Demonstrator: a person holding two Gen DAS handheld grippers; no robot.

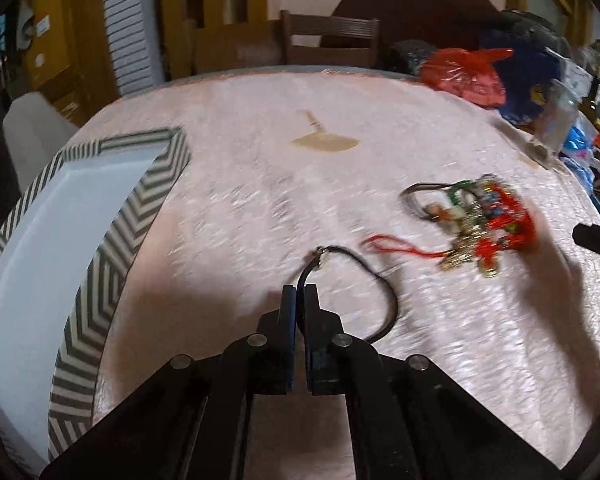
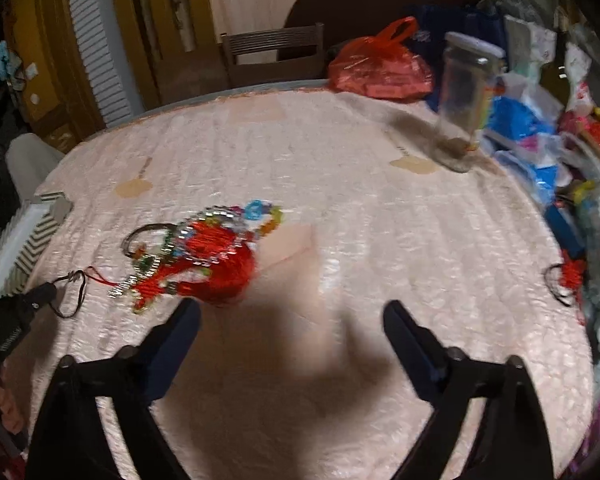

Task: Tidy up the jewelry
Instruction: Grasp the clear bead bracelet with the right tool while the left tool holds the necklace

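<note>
My left gripper (image 1: 299, 292) is shut on a black cord bracelet (image 1: 380, 280) and holds it just above the pink tablecloth; it also shows in the right wrist view (image 2: 70, 292). A tangled pile of red, green and silver jewelry (image 1: 480, 224) lies to its right, also seen in the right wrist view (image 2: 196, 256). A striped-rim box (image 1: 112, 240) with a white inside sits at the left. My right gripper (image 2: 292, 316) is open and empty, just right of the pile.
A glass jar (image 2: 466, 108) stands at the far right. A red plastic bag (image 2: 380, 68) and colourful clutter (image 2: 560, 152) crowd the table's right edge. A small red trinket on a black cord (image 2: 568, 280) lies there. A chair (image 1: 332, 40) stands behind the table.
</note>
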